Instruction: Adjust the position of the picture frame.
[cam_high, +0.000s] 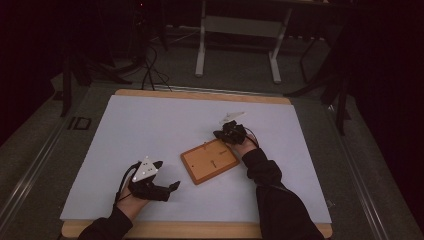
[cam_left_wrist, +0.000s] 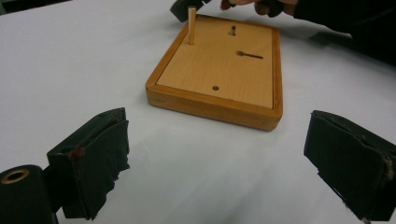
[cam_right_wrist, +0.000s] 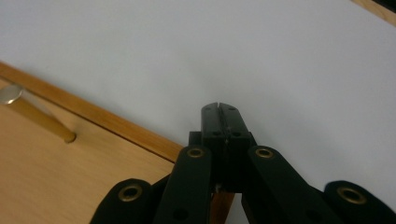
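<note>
A wooden board (cam_high: 209, 161) with a raised rim lies in the middle of the white mat (cam_high: 150, 125). A thin wooden peg (cam_left_wrist: 191, 25) stands upright in a hole at the board's (cam_left_wrist: 219, 70) far corner. The same peg (cam_right_wrist: 37, 114) appears left of my right gripper (cam_right_wrist: 219, 108), whose jaws are shut with nothing between them, just off the board's (cam_right_wrist: 70, 177) edge. That right gripper (cam_high: 222, 134) sits at the board's far corner. My left gripper (cam_high: 166, 175) rests near the front left, open wide, its pads (cam_left_wrist: 93, 158) apart and facing the board.
The board's face has a small round hole (cam_left_wrist: 215, 87), a slot (cam_left_wrist: 250, 55) and another hole (cam_left_wrist: 232, 30). The mat covers a wooden table (cam_high: 200, 229). Beyond it are a metal frame stand (cam_high: 240, 30) and floor cables (cam_high: 150, 65).
</note>
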